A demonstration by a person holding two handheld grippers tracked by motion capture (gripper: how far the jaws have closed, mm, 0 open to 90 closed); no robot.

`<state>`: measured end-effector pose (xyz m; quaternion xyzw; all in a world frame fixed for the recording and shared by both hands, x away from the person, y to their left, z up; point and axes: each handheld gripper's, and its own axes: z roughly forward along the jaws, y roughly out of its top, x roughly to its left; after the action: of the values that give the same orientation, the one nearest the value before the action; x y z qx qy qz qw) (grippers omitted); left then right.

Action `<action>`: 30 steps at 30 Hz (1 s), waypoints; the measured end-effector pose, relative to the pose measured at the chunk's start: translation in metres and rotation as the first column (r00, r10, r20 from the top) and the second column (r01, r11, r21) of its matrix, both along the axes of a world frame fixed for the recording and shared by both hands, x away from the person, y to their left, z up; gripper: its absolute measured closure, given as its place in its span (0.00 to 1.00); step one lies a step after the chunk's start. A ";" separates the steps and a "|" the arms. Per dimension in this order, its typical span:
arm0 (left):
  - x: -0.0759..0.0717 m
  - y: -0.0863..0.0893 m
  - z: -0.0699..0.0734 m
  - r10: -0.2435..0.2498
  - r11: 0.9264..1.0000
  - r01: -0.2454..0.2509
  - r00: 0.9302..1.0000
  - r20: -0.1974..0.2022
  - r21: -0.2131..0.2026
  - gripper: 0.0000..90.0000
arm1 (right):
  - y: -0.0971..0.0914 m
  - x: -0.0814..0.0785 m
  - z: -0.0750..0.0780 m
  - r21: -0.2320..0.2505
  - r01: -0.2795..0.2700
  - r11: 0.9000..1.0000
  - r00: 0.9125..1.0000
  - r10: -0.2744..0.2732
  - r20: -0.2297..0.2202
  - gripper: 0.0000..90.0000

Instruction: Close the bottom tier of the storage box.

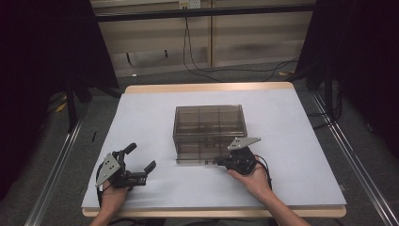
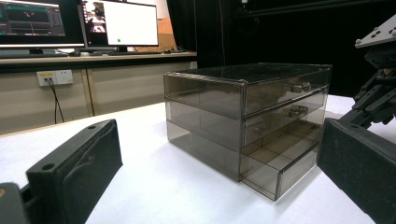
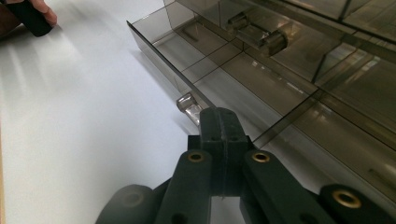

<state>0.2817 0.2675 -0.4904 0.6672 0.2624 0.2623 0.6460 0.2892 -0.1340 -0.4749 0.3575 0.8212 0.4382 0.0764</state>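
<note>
Your right claw (image 1: pixel 221 161), low and right of centre in the high view, has its jaws pressed together just beside the bottom drawer's clear knob (image 3: pixel 187 104), gripping nothing. The bottom drawer (image 2: pixel 275 170) stands pulled out of the smoky drawer box (image 1: pixel 210 123) at mid-frame on the white counter (image 1: pixel 301 141). Your left claw (image 1: pixel 147 170), lower left, gapes wide and empty.

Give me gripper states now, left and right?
Left gripper: open, holding nothing.
Right gripper: closed at the bottom drawer's handle; grip on it unclear.
</note>
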 end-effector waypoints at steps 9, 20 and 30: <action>0.000 0.000 0.000 0.000 1.000 0.000 1.000 0.001 0.000 0.00 | 0.001 0.002 -0.001 -0.002 -0.003 1.000 1.000 0.003 0.008 1.00; 0.000 0.000 0.000 0.000 1.000 0.000 1.000 0.002 0.000 0.00 | 0.001 0.004 -0.001 -0.006 0.005 1.000 1.000 -0.005 0.006 1.00; 0.000 0.000 0.000 0.000 1.000 0.000 1.000 0.002 0.001 0.00 | 0.000 0.006 -0.001 -0.005 0.005 1.000 1.000 -0.005 0.002 1.00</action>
<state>0.2816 0.2675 -0.4903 0.6672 0.2615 0.2629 0.6460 0.2954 -0.1339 -0.4758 0.3590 0.8213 0.4363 0.0792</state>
